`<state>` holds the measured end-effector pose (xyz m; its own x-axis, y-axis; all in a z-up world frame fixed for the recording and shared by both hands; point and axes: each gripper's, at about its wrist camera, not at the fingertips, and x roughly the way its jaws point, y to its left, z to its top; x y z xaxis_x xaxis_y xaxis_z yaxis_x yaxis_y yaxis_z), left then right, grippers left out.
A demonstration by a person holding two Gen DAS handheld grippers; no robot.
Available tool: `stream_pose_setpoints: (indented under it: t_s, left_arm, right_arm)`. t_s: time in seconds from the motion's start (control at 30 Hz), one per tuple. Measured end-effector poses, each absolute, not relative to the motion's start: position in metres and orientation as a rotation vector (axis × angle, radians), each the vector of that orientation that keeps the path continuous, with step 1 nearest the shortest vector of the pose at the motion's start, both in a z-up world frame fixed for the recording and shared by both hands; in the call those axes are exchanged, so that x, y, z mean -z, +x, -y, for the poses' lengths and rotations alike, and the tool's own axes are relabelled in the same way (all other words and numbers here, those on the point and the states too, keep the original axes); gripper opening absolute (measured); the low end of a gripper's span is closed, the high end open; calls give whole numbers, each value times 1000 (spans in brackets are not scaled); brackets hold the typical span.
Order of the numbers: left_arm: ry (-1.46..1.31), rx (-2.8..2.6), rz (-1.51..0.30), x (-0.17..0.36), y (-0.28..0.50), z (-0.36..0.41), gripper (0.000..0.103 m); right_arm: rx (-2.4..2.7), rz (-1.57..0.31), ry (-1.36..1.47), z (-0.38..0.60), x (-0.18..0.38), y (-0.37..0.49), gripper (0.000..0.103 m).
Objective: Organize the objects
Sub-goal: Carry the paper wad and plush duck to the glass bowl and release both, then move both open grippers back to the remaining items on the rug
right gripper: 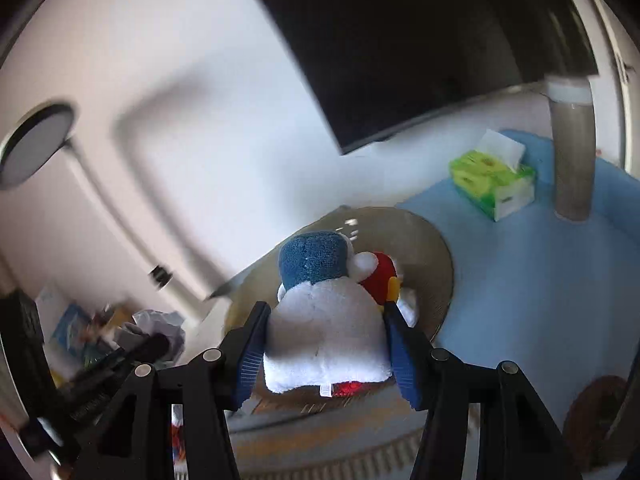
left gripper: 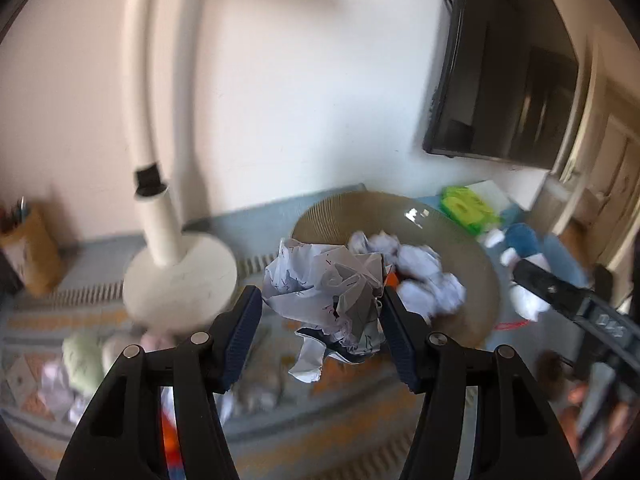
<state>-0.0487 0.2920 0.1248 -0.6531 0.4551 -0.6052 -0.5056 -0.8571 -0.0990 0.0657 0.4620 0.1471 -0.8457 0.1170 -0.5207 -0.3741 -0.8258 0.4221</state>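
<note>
My left gripper (left gripper: 320,312) is shut on a crumpled ball of white paper (left gripper: 328,296) with scribbles, held in the air in front of a round tan bin (left gripper: 472,256) that holds several more paper balls (left gripper: 424,276). My right gripper (right gripper: 326,340) is shut on a blue and white plush toy (right gripper: 324,320) with a red and yellow part, held over the same tan bin (right gripper: 428,256). In the left wrist view the plush (left gripper: 520,240) and the right gripper's finger (left gripper: 560,292) show at the right. In the right wrist view the left gripper (right gripper: 132,352) with its paper shows at the lower left.
A white lamp base (left gripper: 180,280) and its curved stem stand left of the bin. A green tissue box (right gripper: 492,180) and a tall grey cylinder (right gripper: 572,152) rest on a blue surface. A dark screen (left gripper: 504,80) hangs on the wall. Paper and soft items (left gripper: 80,360) lie on a patterned rug.
</note>
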Motion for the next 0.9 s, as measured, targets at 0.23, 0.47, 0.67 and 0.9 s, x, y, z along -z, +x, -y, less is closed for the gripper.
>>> stream_pose_setpoints:
  t_s: [0.23, 0.47, 0.67, 0.9]
  left_arm:
    - [-939, -2365, -117, -108, -70, -322, 81]
    - [-891, -2456, -26, -105, 3, -208, 85]
    - [-940, -2828, -37, -70, 43, -71, 103]
    - [-1200, -3054, 273, -21, 25, 41, 102]
  right_arm:
    - [-2634, -820, -798, -477, -137, 43, 67]
    - [-2803, -739, -783, -408, -123, 99, 70]
    - [-2959, -498, -845, -300, -91, 109, 102]
    - [-2882, -220, -934, -247, -73, 88, 102]
